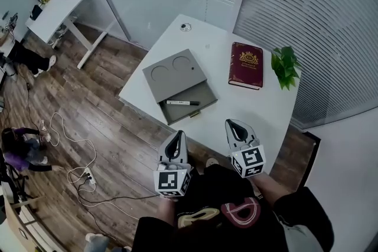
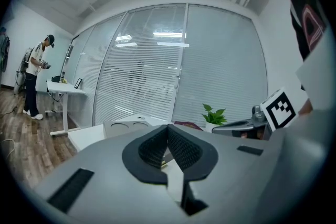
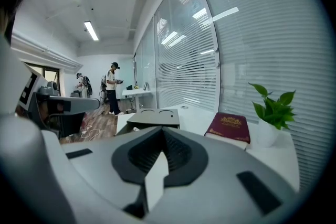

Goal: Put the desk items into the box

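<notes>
- My left gripper [image 1: 178,134] sits low in the head view, just left of centre, at the near edge of the white table [image 1: 254,112]. Its jaws are closed tip to tip, with nothing between them.
- In its own view, the left gripper [image 2: 168,128] has its ribbed pads meeting at the front.
- My right gripper [image 1: 231,123] is low in the head view, just right of centre, over the table's near edge. Its jaws are also fully closed and empty.
- The right gripper view shows the same thing: the right gripper [image 3: 161,131] has its pads pressed together.
- The grey box [image 1: 175,71] lies at the middle of the head view, above my left gripper. Its lid has two round recesses.
- The box's drawer [image 1: 195,104] is slid out toward the lower right, and a black-and-white pen [image 1: 182,102] lies inside it.
- A dark red book [image 1: 246,64] lies flat on the table, to the right of the box and well clear of it.
- A green plant [image 1: 285,65] stands just right of the book, at the table's right edge.
</notes>
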